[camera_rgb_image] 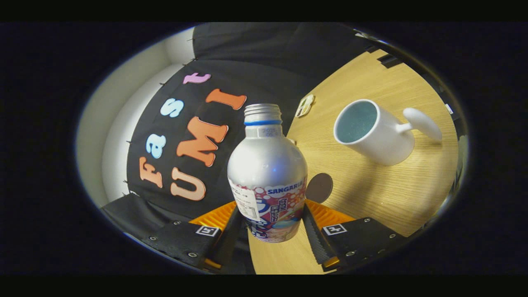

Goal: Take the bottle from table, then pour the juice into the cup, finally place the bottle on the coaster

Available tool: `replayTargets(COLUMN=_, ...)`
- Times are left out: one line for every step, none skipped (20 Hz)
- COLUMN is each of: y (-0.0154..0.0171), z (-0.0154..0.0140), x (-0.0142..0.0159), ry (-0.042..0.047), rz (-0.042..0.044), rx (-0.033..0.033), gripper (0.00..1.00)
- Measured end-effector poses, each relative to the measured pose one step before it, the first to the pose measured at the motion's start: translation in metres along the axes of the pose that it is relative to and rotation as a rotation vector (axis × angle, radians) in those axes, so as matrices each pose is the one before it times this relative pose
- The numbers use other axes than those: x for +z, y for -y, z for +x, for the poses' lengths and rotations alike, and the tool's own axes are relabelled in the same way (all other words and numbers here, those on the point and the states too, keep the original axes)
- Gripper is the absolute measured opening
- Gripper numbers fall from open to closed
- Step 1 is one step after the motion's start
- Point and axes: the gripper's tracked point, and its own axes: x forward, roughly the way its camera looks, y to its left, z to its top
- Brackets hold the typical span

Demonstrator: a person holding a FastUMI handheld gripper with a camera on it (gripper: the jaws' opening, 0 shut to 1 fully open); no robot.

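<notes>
Bottle (267, 173) of brushed silver metal is sitting clamped between the two fingers of the gripper (270, 222), both ribbed pads pressing against its printed paper label on either side; its rounded shoulders are narrowing to a threaded neck with a blue ring around it, and the mouth is showing no cap; the whole scene is appearing tilted, with the base of the bottle looking lifted clear of the table (383, 194), though whether it is touching is hard to say. Just beyond the fingers, beside the bottle's lower body, a small round dark coaster (319, 187) is lying flat on the pale wood-grain tabletop, partly hidden behind the bottle. Farther out, well apart from the bottle, a white glazed cup (373, 134) with a thick stubby handle is standing on the same surface, its pale bluish inside facing the camera. Near the table's far edge a small pale object (305, 105) is lying, too small to identify.
</notes>
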Motion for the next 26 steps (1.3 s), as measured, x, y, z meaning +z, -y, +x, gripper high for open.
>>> replayTargets(y=-0.00024, z=0.00260, x=0.00136, ry=-0.00018, rz=0.03347, rx=-0.00104, gripper=0.76)
replayTargets(y=-0.00271, z=0.00244, x=0.00250, ry=0.00058, rz=0.02866, rx=-0.00164, gripper=0.76)
replayTargets(y=-0.00108, z=0.00191, x=0.00293, ry=0.00186, rz=0.02702, rx=-0.00464, gripper=0.76)
replayTargets(y=-0.00021, z=0.00032, x=0.00236, ry=0.00249, rz=0.02982, rx=-0.00596, gripper=0.76)
replayTargets(y=-0.00013, z=0.00151, x=0.00197, ry=0.00358, rz=0.03800, rx=-0.00495, gripper=0.76)
replayTargets(y=-0.00109, z=-0.00128, x=0.00541, ry=0.00718, rz=0.04448, rx=-0.00351, gripper=0.76)
replayTargets(y=0.00144, z=-0.00027, x=0.00395, ry=0.00697, rz=0.05083, rx=-0.00759, gripper=0.76)
replayTargets(y=-0.00061, z=-0.00065, x=0.00244, ry=0.00624, rz=0.04914, rx=-0.00886, gripper=0.76)
replayTargets(y=0.00021, z=0.00078, x=0.00159, ry=0.00082, rz=0.03885, rx=-0.00690, gripper=0.76)
replayTargets(y=-0.00060, z=-0.00022, x=-0.00024, ry=0.00209, rz=0.02660, rx=-0.00848, gripper=0.76)
replayTargets(y=0.00062, z=0.00083, x=-0.00090, ry=-0.00173, rz=0.01582, rx=-0.00806, gripper=0.76)
replayTargets(y=0.00140, z=-0.00040, x=-0.00151, ry=-0.00493, rz=0.01409, rx=-0.00461, gripper=0.76)
replayTargets(y=-0.00202, z=0.00047, x=-0.00144, ry=-0.00522, rz=0.02163, rx=0.00097, gripper=0.76)
replayTargets(y=-0.00250, z=0.00088, x=-0.00125, ry=-0.00475, rz=0.02294, rx=0.00554, gripper=0.76)
replayTargets(y=-0.00208, z=-0.00114, x=-0.00081, ry=-0.00605, rz=0.02003, rx=0.00313, gripper=0.76)
replayTargets(y=-0.00122, z=0.00077, x=-0.00138, ry=-0.00415, rz=0.01723, rx=0.00094, gripper=0.76)
replayTargets(y=-0.00189, z=0.00065, x=-0.00116, ry=-0.00344, rz=0.01626, rx=-0.00325, gripper=0.76)
replayTargets(y=-0.00042, z=-0.00032, x=0.00092, ry=-0.00370, rz=0.01643, rx=-0.00380, gripper=0.76)
replayTargets(y=-0.00107, z=-0.00102, x=0.00056, ry=-0.00133, rz=0.01852, rx=-0.00378, gripper=0.76)
replayTargets(y=-0.00058, z=0.00051, x=0.00084, ry=-0.00273, rz=0.01875, rx=-0.00237, gripper=0.76)
replayTargets(y=-0.00026, z=0.00009, x=-0.00107, ry=-0.00530, rz=0.01994, rx=-0.00143, gripper=0.76)
replayTargets(y=-0.00010, z=0.00003, x=-0.00047, ry=-0.00472, rz=0.01921, rx=-0.00348, gripper=0.76)
replayTargets(y=0.00051, z=-0.00037, x=-0.00037, ry=-0.00201, rz=0.01250, rx=-0.00487, gripper=0.76)
replayTargets(y=0.00146, z=-0.00004, x=0.00012, ry=-0.00064, rz=0.00702, rx=-0.00644, gripper=0.76)
replayTargets(y=0.00075, z=0.00088, x=0.00002, ry=-0.00173, rz=0.00585, rx=-0.00654, gripper=0.76)
replayTargets(y=0.00116, z=0.00116, x=0.00123, ry=-0.00061, rz=0.00679, rx=-0.00375, gripper=0.76)
